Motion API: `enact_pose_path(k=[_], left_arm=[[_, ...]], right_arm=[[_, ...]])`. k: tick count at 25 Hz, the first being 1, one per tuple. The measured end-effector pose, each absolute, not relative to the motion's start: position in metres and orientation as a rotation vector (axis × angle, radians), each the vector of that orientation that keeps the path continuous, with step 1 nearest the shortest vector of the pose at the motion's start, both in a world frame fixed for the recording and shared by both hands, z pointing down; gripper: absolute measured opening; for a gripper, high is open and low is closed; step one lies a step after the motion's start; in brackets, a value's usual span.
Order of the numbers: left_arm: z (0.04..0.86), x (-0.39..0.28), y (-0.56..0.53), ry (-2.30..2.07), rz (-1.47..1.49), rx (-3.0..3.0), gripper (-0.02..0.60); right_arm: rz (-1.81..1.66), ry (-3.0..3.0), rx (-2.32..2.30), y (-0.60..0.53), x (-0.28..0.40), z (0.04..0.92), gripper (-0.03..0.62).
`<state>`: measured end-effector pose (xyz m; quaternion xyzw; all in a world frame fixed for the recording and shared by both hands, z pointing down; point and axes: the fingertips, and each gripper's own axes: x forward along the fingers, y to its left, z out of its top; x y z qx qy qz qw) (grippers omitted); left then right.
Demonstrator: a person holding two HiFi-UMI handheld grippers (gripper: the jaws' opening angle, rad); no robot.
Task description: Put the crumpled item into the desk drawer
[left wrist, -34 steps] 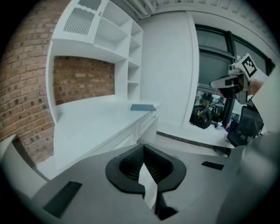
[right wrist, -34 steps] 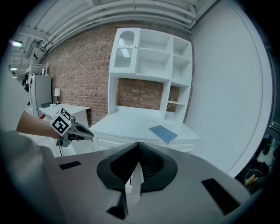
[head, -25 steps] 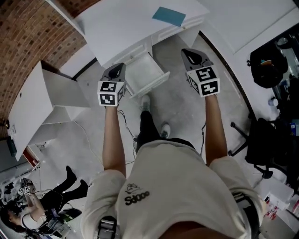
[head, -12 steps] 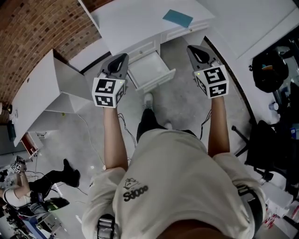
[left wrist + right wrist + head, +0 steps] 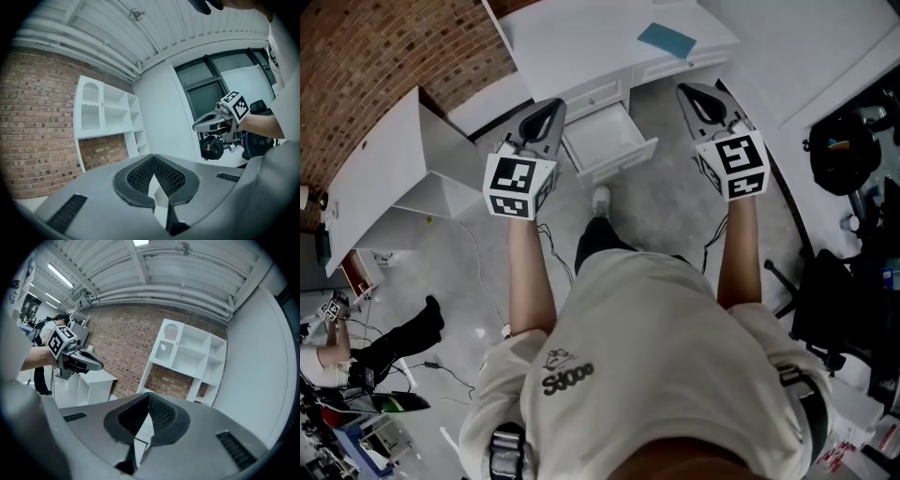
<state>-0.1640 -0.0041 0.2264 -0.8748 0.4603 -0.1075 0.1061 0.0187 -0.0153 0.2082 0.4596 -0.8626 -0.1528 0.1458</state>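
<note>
Both forearms are stretched out in front of the person. The left gripper (image 5: 549, 111) and right gripper (image 5: 692, 96) have both come up toward the head camera over the last second, so their marker cubes now look larger than before. Each gripper view shows level jaws pressed together at the tips with nothing between them, only far shelving and wall beyond. So both are closed and empty.

Past them a shoe (image 5: 600, 199) stands on the floor, just short of the drawer (image 5: 624, 161). The drawer is pulled out from under the front edge of the desk (image 5: 572, 42), about midway along it, between the two grippers. Its inside looks pale and bare, though it is too small to say that for certain.

Farthest off, a blue sheet (image 5: 667, 39) lies near the desk's front edge toward its right end. It is the only loose thing on top, and I cannot tell whether it is the crumpled item, which shows nowhere else.

The lift has brought neither gripper onto anything. I judge the placing not yet begun: the drawer is ready, but the jaws must open and reach the item first
</note>
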Motion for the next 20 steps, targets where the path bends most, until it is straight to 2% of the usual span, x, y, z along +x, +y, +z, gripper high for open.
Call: enact_pose_path(k=[20], left_arm=[[0.214,-0.15,-0.011,1.349,-0.307,-2.563,0.018]], right_arm=[[-0.434,-2.484,1.293,-0.023,0.032,0.213,0.006]])
